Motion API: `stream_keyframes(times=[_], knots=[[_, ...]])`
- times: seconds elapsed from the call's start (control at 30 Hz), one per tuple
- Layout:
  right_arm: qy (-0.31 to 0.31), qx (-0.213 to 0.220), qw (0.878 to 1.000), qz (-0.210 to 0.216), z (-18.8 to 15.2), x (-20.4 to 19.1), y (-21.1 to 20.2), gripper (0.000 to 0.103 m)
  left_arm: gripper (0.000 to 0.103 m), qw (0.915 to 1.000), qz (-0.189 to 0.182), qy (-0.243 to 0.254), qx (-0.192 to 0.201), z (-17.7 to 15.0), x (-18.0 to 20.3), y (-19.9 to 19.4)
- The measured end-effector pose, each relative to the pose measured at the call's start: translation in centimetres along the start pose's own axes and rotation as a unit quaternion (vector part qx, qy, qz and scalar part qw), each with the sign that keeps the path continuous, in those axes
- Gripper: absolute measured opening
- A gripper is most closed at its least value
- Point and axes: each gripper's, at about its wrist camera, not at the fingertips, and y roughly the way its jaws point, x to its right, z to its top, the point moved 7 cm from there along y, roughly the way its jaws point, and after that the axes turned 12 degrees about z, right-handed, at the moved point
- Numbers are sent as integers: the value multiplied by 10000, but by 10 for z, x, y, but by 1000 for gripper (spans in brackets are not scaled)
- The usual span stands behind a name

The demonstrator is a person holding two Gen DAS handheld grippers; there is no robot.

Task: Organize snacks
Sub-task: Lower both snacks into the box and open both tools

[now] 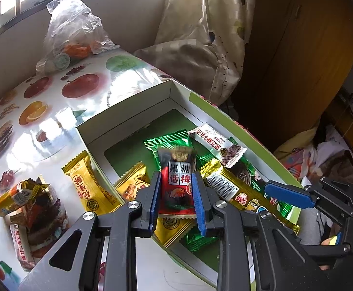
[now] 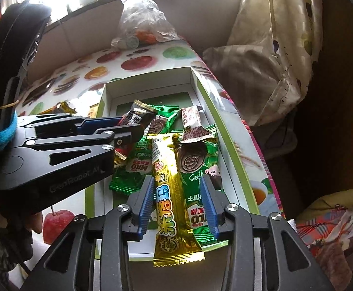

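The left gripper (image 1: 176, 194) is held over the near end of the box (image 1: 128, 111), its blue pads standing at the two edges of a red and black plum-candy packet (image 1: 177, 184); whether the pads press on the packet or have just let it go cannot be told. The packet is kept above the pile, apparently so that it drops among the snacks already gathered. Its far end is blurred; large white characters are printed across its middle.

The right gripper (image 2: 178, 206) is seen with its jaws apart, a long gold bar (image 2: 170, 194) lying between them with a gap at each side, so the bar is judged released. The bar rests lengthwise on green Milo sachets (image 2: 132, 167), its near end overhanging the box's near wall.

Left of the box, gold wrappers (image 1: 89, 186) and a few other snacks (image 1: 21, 218) are left on the fruit-printed tablecloth (image 1: 79, 77), not yet sorted. A clear plastic bag (image 1: 72, 29) sits at the far edge.
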Motion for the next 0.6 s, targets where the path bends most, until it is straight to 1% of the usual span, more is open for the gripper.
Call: stream_keyframes(times=[0.03,0.07,0.17,0.3,0.43,0.5,0.6], knots=[[13,5,10000,-2,0,1,0,41,33,10000,0,-1,6,0,0,0],[23,10,10000,-6,0,2,0,43,37,10000,-4,-6,13,0,0,0],[56,36,10000,-36,0,5,0,46,38,10000,-5,2,21,0,0,-1],[86,48,9999,-46,-1,7,0,49,39,10000,6,2,25,-1,1,-2],[90,49,9999,-80,-1,7,0,51,48,10000,8,-15,51,-2,1,-4],[96,57,9999,-95,-1,7,-1,54,48,10000,1,-39,58,-3,1,-5],[95,48,9999,-112,-1,6,-1,56,48,10000,17,-42,85,-3,0,-8]])
